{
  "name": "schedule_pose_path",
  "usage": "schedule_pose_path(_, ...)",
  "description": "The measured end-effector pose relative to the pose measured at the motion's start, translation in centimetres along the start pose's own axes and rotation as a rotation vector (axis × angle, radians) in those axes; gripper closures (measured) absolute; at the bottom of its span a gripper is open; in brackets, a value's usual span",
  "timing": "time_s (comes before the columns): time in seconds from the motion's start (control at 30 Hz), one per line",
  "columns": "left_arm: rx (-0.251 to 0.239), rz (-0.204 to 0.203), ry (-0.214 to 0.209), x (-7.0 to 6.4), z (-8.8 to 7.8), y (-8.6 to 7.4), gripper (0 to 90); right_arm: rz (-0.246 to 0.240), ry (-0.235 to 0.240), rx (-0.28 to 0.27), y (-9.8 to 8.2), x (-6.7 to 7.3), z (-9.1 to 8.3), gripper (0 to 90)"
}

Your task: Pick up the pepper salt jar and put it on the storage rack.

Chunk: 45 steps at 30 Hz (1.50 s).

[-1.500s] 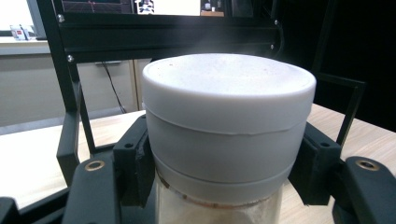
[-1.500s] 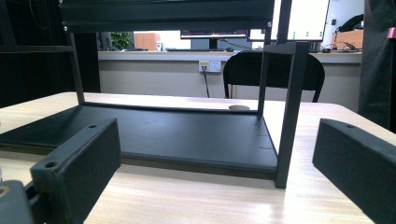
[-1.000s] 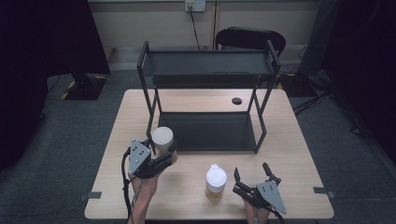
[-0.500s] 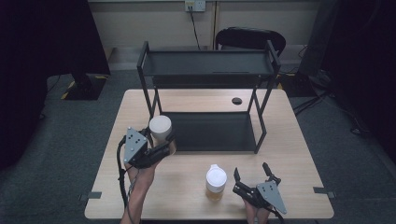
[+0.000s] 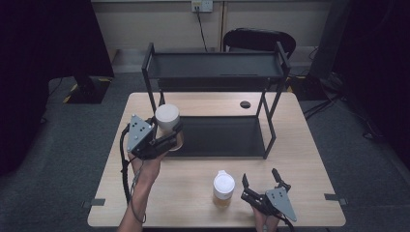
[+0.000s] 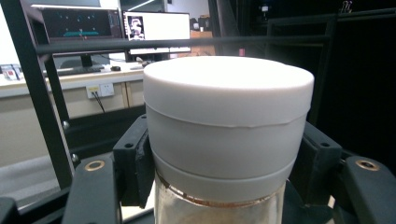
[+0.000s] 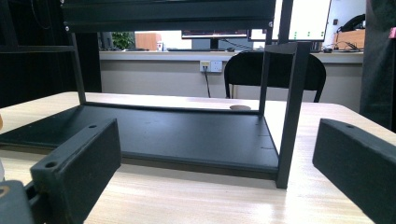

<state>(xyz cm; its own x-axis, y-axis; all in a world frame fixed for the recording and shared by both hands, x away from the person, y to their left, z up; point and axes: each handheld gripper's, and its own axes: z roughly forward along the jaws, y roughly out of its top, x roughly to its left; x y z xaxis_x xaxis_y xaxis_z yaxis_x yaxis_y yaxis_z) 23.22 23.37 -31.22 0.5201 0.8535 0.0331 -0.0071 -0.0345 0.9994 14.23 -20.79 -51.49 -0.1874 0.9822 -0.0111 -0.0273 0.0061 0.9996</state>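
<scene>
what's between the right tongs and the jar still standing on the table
Nothing: in the high view only bare table separates the open right tongs from the white-lidded jar just beside them.

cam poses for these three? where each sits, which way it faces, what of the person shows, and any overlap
High view: above the person's side of the table, facing forward and down; forearms, left gripper and right gripper show.
Left gripper view: on the left gripper, looking along its jaws, which clamp a white-lidded jar.
Right gripper view: on the right gripper low over the table, looking level along its open jaws at the black two-tier shelf.
Shared: the shelf shows in all three; the held jar in the high and left gripper views.
</scene>
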Motion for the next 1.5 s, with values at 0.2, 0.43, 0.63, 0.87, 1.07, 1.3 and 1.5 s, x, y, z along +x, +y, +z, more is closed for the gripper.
schedule_pose_path(0.2, -0.016, 0.015, 0.000, 0.0, 0.4, 1.7, 35.0, 0.000, 0.000, 0.000, 0.0, 0.0, 0.0, 0.0)
schedule_pose_path(0.43, -0.024, 0.023, -0.002, 0.2, 0.8, 3.2, 35.0, 0.000, 0.000, 0.000, 0.0, 0.0, 0.0, 0.0)
schedule_pose_path(0.63, -0.036, -0.001, 0.008, 0.3, 1.4, 4.4, 35.0, 0.000, 0.000, 0.000, 0.0, 0.0, 0.0, 0.0)
schedule_pose_path(0.87, -0.048, -0.006, 0.011, 0.4, 2.1, 6.3, 35.0, 0.000, 0.000, 0.000, 0.0, 0.0, 0.0, 0.0)
schedule_pose_path(1.07, -0.042, -0.006, 0.017, 0.5, 2.7, 8.5, 35.1, 0.001, 0.004, 0.000, 0.0, -0.1, 0.0, 0.0)
schedule_pose_path(1.3, -0.028, -0.047, 0.028, 1.3, 3.9, 11.1, 35.0, 0.001, 0.004, -0.001, 0.0, -0.1, 0.0, 0.0)
schedule_pose_path(1.5, -0.024, -0.070, 0.044, 2.1, 5.3, 12.8, 35.1, 0.000, 0.004, -0.001, 0.0, -0.1, 0.0, 0.0)
